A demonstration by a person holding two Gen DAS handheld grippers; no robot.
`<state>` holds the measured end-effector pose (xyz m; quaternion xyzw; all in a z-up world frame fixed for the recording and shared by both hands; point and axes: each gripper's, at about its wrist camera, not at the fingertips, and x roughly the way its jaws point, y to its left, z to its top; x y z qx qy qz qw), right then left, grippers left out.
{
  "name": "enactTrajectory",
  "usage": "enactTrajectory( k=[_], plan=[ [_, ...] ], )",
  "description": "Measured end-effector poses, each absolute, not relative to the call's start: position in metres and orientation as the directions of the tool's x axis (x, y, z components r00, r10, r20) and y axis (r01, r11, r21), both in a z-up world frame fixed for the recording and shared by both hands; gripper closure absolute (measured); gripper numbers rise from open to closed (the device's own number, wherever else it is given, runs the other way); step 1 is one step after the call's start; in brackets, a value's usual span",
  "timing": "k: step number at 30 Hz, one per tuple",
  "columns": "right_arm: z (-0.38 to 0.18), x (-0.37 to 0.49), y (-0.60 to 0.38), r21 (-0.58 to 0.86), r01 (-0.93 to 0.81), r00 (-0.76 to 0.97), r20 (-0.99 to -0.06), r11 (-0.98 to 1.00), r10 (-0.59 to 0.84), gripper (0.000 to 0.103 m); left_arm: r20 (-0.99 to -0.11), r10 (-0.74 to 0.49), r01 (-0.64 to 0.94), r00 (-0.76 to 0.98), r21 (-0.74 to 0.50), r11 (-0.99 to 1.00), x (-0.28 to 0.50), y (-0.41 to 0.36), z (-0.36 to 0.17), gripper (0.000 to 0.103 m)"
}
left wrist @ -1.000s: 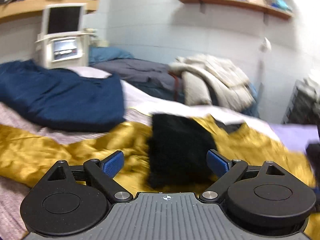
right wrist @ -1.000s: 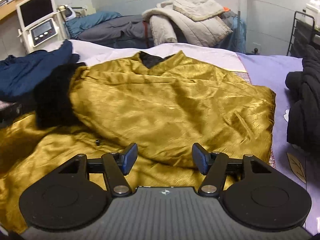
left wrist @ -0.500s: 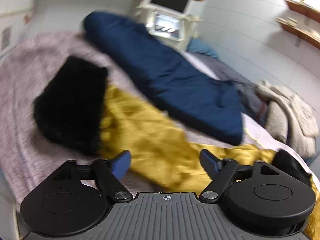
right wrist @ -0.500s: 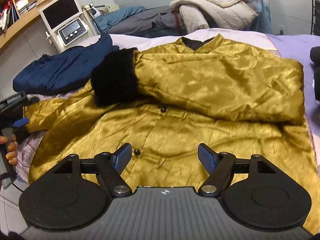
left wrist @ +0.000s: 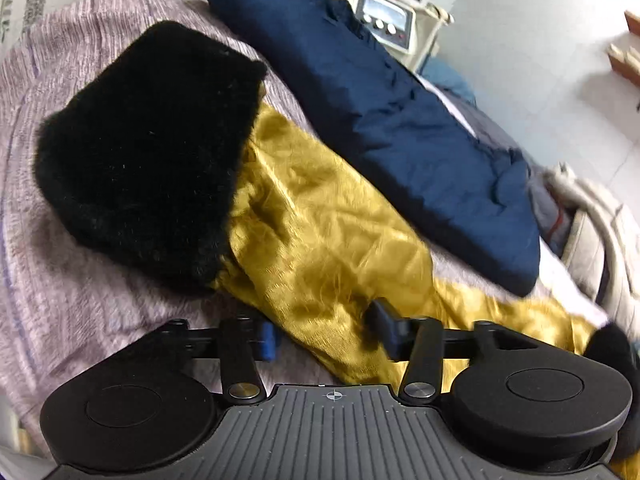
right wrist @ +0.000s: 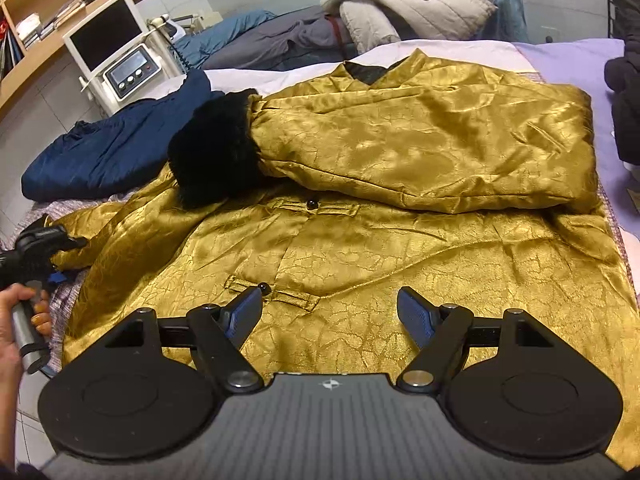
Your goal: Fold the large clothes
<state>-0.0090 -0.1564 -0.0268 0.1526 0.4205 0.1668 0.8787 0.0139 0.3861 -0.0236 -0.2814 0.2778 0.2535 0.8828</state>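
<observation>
A gold satin jacket (right wrist: 400,240) with black fur cuffs lies front-up on the bed. Its right sleeve is folded across the chest, fur cuff (right wrist: 216,152) at the left. The left sleeve (left wrist: 320,240) stretches out to the side, ending in a black fur cuff (left wrist: 148,160). My left gripper (left wrist: 324,336) is open, its fingers straddling this sleeve low on the bed; it also shows in the right wrist view (right wrist: 40,248). My right gripper (right wrist: 330,312) is open and empty above the jacket's lower front.
A navy garment (left wrist: 400,128) lies beside the left sleeve. A white machine with a screen (right wrist: 116,60) stands past the bed. Piled blankets (right wrist: 408,4) lie at the back. Dark clothing (right wrist: 624,100) sits at the bed's right edge.
My left gripper has dropped down onto the outstretched left sleeve, its fingers now around the gold fabric. My right gripper has pulled back and risen a little over the jacket's front.
</observation>
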Motion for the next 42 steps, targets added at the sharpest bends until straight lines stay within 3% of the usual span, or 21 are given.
enactTrajectory(
  k=[3, 4, 5, 13, 16, 22, 26, 30, 33, 37, 42],
  plan=[
    [-0.026, -0.013, -0.159, 0.400, -0.162, 0.594, -0.690, 0.902, 0.413, 0.025, -0.580, 0.330, -0.605, 0.744, -0.378, 0.700, 0.013, 0.396, -0.015, 0.023],
    [-0.026, -0.014, -0.160, 0.395, -0.163, 0.595, -0.692, 0.904, 0.409, 0.025, -0.558, 0.343, -0.600, 0.755, -0.378, 0.706, 0.013, 0.398, -0.010, 0.040],
    [-0.027, -0.015, -0.161, 0.388, -0.164, 0.595, -0.694, 0.907, 0.405, 0.025, -0.542, 0.343, -0.585, 0.767, -0.371, 0.721, 0.015, 0.400, -0.004, 0.046],
    [-0.033, -0.018, -0.172, 0.398, -0.130, 0.590, -0.705, 0.908, 0.394, 0.025, -0.297, 0.355, -0.433, 0.886, -0.261, 0.863, 0.039, 0.384, 0.086, 0.050],
    [-0.032, -0.019, -0.174, 0.406, -0.123, 0.591, -0.703, 0.905, 0.396, 0.025, -0.324, 0.363, -0.454, 0.873, -0.271, 0.849, 0.060, 0.385, 0.088, 0.050],
    [-0.032, -0.025, -0.183, 0.424, -0.099, 0.605, -0.692, 0.900, 0.393, 0.025, -0.432, 0.467, -0.575, 0.772, -0.160, 0.802, 0.086, 0.385, 0.050, 0.050],
    [-0.035, -0.028, -0.193, 0.430, -0.078, 0.607, -0.695, 0.899, 0.385, 0.025, -0.396, 0.449, -0.533, 0.801, -0.129, 0.836, 0.089, 0.372, 0.067, 0.050],
    [-0.041, -0.029, -0.200, 0.450, -0.055, 0.603, -0.696, 0.892, 0.388, 0.025, -0.321, 0.334, -0.391, 0.887, -0.134, 0.910, 0.108, 0.320, 0.103, 0.049],
    [-0.042, -0.030, -0.202, 0.464, -0.042, 0.609, -0.690, 0.885, 0.391, 0.025, -0.288, 0.135, -0.159, 0.948, -0.059, 0.986, 0.124, 0.236, 0.114, 0.048],
    [-0.040, -0.035, -0.207, 0.472, -0.027, 0.625, -0.680, 0.881, 0.383, 0.025, -0.412, -0.154, 0.198, 0.898, 0.066, 0.978, 0.130, 0.113, 0.075, 0.051],
    [-0.038, -0.042, -0.225, 0.451, 0.011, 0.638, -0.691, 0.892, 0.342, 0.025, -0.589, -0.211, 0.377, 0.780, 0.172, 0.910, 0.119, 0.029, -0.005, 0.049]
  ],
)
